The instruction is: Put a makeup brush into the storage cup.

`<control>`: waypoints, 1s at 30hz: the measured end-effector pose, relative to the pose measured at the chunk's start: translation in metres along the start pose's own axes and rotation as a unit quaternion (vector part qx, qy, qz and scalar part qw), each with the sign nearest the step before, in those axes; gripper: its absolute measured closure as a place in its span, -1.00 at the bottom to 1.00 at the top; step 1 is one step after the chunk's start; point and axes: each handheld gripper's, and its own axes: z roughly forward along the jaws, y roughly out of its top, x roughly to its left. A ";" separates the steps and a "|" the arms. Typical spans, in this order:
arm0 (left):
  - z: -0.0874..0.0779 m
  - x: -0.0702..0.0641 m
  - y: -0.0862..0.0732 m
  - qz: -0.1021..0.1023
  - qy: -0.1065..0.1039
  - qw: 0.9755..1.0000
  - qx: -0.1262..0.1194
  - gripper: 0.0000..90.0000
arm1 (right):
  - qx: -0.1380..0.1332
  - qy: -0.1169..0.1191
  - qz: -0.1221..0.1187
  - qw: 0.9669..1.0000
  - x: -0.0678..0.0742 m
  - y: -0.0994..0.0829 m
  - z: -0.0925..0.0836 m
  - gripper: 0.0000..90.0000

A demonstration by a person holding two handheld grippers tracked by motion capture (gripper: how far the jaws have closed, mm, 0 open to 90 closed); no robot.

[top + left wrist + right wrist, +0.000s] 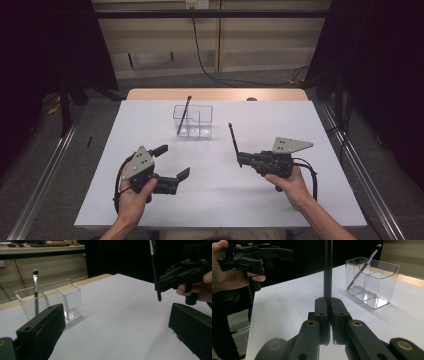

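High view shows your right gripper (241, 159) clamped on a brush (233, 142) above the counter (300, 200), left gripper (172, 161) spread empty; a tilted entry could tip the clear organizer (193, 121).

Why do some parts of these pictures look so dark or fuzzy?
High view: the white table is evenly lit, the room's sides fall black. Left gripper view: the clear organizer and the brush in it look soft. Right gripper view: the right hand-held gripper up close is blurred; the organizer is sharp, with glints.
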 end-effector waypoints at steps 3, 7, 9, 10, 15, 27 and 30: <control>0.010 -0.006 0.003 0.005 -0.017 1.000 0.005 -0.98 | 0.000 0.000 0.000 1.000 0.000 0.000 0.000 0.88; 0.021 -0.013 0.007 -0.008 -0.039 0.999 0.002 -0.97 | 0.000 0.001 0.001 1.000 -0.001 -0.001 0.001 0.88; 0.027 -0.016 0.009 -0.004 -0.042 0.999 0.001 -0.97 | 0.000 0.002 0.002 1.000 -0.001 -0.001 0.002 0.88; 0.029 -0.017 0.010 -0.001 -0.044 0.999 0.001 -0.96 | 0.000 0.002 0.003 1.000 -0.001 -0.001 0.002 0.88; 0.036 -0.022 0.013 0.009 -0.046 0.999 -0.001 -0.96 | 0.000 0.005 0.002 1.000 -0.001 -0.001 0.003 0.88; 0.058 -0.040 0.027 0.016 -0.074 0.997 -0.005 -0.95 | 0.002 0.007 0.003 1.000 0.000 -0.001 0.005 0.88; 0.064 -0.044 0.031 0.020 -0.082 0.996 -0.007 -0.94 | 0.003 0.008 0.003 1.000 0.000 -0.001 0.006 0.88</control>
